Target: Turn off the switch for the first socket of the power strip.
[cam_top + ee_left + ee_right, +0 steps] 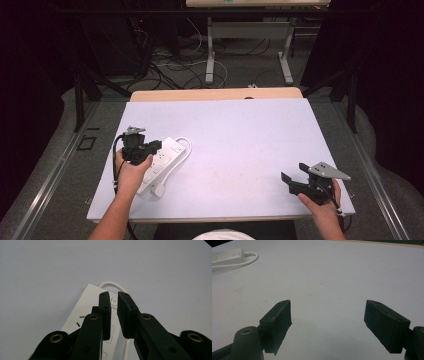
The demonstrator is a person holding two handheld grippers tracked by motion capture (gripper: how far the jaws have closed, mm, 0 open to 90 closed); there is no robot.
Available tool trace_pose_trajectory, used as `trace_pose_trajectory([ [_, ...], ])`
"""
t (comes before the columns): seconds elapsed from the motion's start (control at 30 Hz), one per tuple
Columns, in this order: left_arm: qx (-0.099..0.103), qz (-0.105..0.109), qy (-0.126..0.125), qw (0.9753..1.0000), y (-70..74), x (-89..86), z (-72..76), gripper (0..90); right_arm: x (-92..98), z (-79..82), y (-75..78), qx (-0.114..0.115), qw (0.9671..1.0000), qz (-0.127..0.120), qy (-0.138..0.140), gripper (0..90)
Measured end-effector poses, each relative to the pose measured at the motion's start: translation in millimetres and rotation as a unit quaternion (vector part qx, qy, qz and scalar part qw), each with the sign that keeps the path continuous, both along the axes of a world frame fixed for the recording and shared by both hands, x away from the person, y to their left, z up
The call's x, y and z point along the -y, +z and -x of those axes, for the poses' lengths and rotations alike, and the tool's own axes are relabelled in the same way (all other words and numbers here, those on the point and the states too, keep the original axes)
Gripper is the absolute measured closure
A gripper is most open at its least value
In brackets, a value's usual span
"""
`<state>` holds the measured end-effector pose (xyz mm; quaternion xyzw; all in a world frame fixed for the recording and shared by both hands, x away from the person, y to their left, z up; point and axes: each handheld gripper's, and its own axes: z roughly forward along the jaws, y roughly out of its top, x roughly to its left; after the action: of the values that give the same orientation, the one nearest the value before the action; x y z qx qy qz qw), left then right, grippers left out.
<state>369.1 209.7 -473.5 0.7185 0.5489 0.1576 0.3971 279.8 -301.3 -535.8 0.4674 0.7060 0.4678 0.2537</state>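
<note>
Left gripper [150, 148] hovers over white power strip [162, 162] at near-left of the table [240, 130], jaws almost closed with a thin gap, holding nothing (tips over the switch end). Right gripper [295, 179] near-right, jaws wide, empty. Press the switch squarely, steadily so the strip doesn't slide.

I note the power strip [163, 164] as smooth white plastic with a slight sheen; its cord [109, 284] looks like smooth white rubbery sheathing. My left gripper [113, 295] has matt black plastic jaws set with brass-coloured metal fasteners. My right gripper [328, 315] shows the same matt black finish, faintly scuffed, under a grey matt plate. The table cover [240, 130] is a pale, matt sheet with faint stains; a wood edge [215, 94] shows behind it.
</note>
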Motion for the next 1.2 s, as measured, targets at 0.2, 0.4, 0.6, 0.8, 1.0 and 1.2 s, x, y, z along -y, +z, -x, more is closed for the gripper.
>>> trace_pose_trajectory([
  [0.2,0.017,0.006,-0.004,0.9998,3.2,1.6,3.4,75.4,0.6,0.8,0.9,-0.003,1.0,0.004,-0.001,21.2],
  [0.4,0.031,0.006,-0.01,0.9995,6.3,3.0,6.5,68.5,1.0,1.0,1.3,-0.004,1.0,0.005,-0.001,21.2],
  [0.6,0.041,0.003,-0.013,0.9991,9.8,5.0,10.2,61.5,0.8,1.2,1.3,-0.004,1.0,0.003,-0.002,21.2],
  [0.8,0.046,0.004,-0.021,0.9987,15.5,5.2,15.2,56.0,0.8,1.0,1.3,0.001,1.0,0.003,-0.003,21.2],
  [1.0,0.057,0.009,-0.035,0.9977,19.3,4.4,20.7,49.9,1.1,1.0,1.4,0.003,1.0,0.003,-0.003,21.2],
  [1.2,0.071,0.004,-0.046,0.9964,21.1,4.2,25.8,44.1,0.9,1.1,1.5,0.003,1.0,0.003,-0.003,21.2],
])
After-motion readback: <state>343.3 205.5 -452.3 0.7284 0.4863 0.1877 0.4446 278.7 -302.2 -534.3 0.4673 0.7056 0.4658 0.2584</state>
